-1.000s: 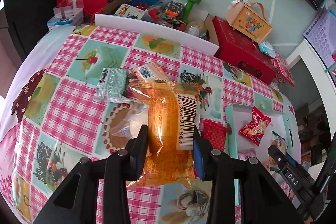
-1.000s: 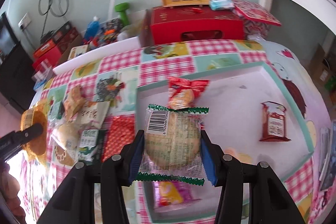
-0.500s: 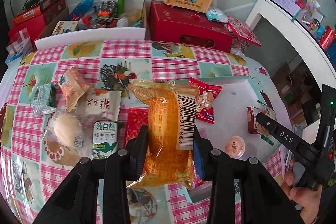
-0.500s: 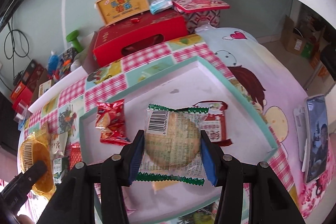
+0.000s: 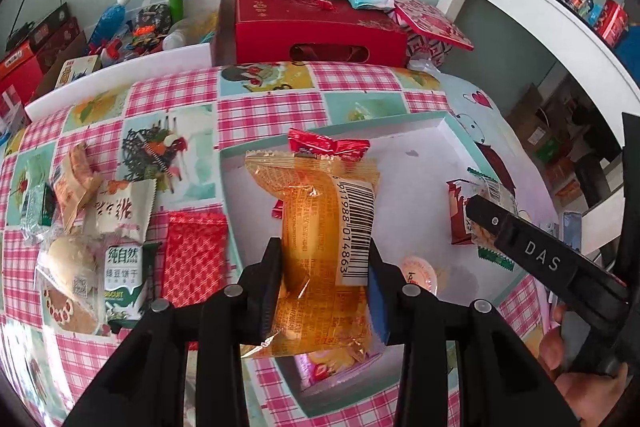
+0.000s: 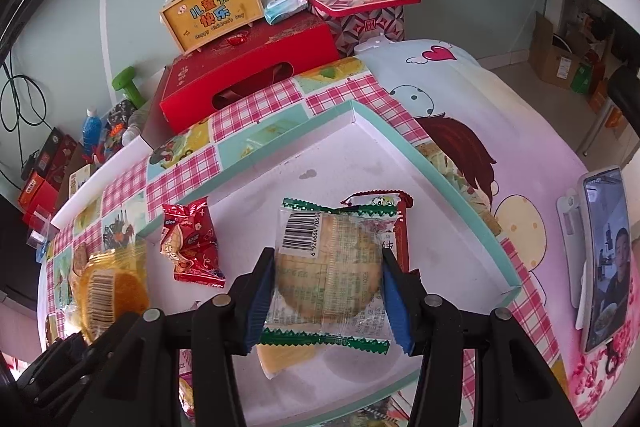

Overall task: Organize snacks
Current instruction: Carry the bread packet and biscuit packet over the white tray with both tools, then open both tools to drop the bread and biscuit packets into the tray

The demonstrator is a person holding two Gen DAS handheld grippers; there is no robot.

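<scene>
My left gripper point(image 5: 324, 267) clamps the orange pastry packet point(image 5: 320, 227), my right gripper point(image 6: 328, 291) the green-edged round biscuit packet point(image 6: 328, 267), both above the teal-rimmed tray point(image 6: 460, 195). I should lower onto bare tray floor before letting go.

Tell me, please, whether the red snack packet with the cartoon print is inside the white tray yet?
Inside: the red snack packet lies flat on the white tray floor.

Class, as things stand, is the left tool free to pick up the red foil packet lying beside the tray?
Probably not: the left tool is shut on the orange snack pack. The red foil packet lies uncovered nearby.
</scene>
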